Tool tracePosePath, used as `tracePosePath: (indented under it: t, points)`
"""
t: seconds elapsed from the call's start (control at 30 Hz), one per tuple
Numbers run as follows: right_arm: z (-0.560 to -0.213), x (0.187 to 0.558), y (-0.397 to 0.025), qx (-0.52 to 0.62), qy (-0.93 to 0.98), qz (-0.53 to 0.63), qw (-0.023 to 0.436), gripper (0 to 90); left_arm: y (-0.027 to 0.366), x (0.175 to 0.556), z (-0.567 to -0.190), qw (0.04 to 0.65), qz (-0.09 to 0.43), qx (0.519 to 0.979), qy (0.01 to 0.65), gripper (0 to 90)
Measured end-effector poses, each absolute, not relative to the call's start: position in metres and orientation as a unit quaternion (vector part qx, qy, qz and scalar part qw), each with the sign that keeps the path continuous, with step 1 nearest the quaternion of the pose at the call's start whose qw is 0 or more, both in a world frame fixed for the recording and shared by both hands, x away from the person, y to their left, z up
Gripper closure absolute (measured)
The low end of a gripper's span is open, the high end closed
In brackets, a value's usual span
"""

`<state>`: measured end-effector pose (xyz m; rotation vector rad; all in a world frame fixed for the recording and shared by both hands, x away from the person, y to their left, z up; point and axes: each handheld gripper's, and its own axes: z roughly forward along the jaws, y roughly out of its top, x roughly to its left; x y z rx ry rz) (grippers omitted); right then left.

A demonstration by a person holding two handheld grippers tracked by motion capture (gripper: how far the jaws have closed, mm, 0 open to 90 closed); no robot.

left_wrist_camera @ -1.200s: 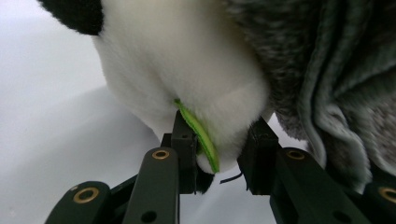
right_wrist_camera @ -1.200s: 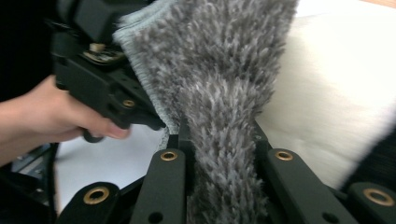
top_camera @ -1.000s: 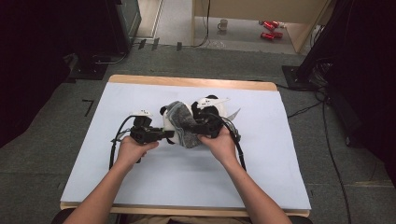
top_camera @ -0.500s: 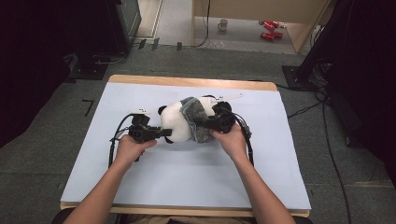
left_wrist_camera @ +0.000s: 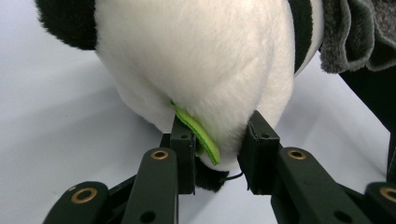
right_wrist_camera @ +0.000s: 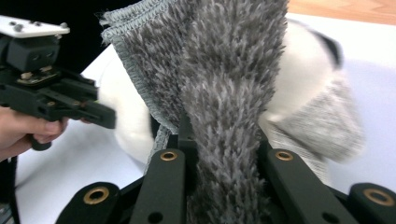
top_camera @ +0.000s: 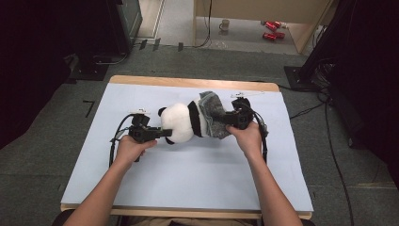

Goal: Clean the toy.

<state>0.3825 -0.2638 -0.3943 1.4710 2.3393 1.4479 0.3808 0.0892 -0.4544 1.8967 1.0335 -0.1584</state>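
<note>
A black-and-white panda plush lies lengthwise on the pale blue mat, with a grey fuzzy cloth wrapped over its right end. My left gripper meets the plush from the left. In the left gripper view it is shut on the white fur beside a green tag. My right gripper holds the cloth from the right. In the right gripper view its jaws pinch a fold of the grey cloth, with the plush behind.
The mat covers a wooden table with bare room in front and at both sides. A cup and red items lie on the floor beyond. Cables trail on the right, and a dark cabinet stands at the back left.
My right gripper has moved right with the grey cloth, drawing it off the panda's white body. The plush now lies stretched between the two grippers. The left gripper has barely moved.
</note>
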Motion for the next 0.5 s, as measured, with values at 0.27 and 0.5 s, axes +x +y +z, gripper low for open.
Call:
tracePosePath:
  t: [0.27,0.5]
  points:
    - [-0.395,0.384,-0.293,0.504,0.735,0.452,0.043,76.4,0.091,0.383,-0.456,0.464,-0.066,0.773,0.428,69.9]
    - [-0.377,0.377,-0.297,0.501,0.726,0.466,0.058,76.8,0.091,0.384,-0.455,0.464,-0.067,0.772,0.429,69.8]
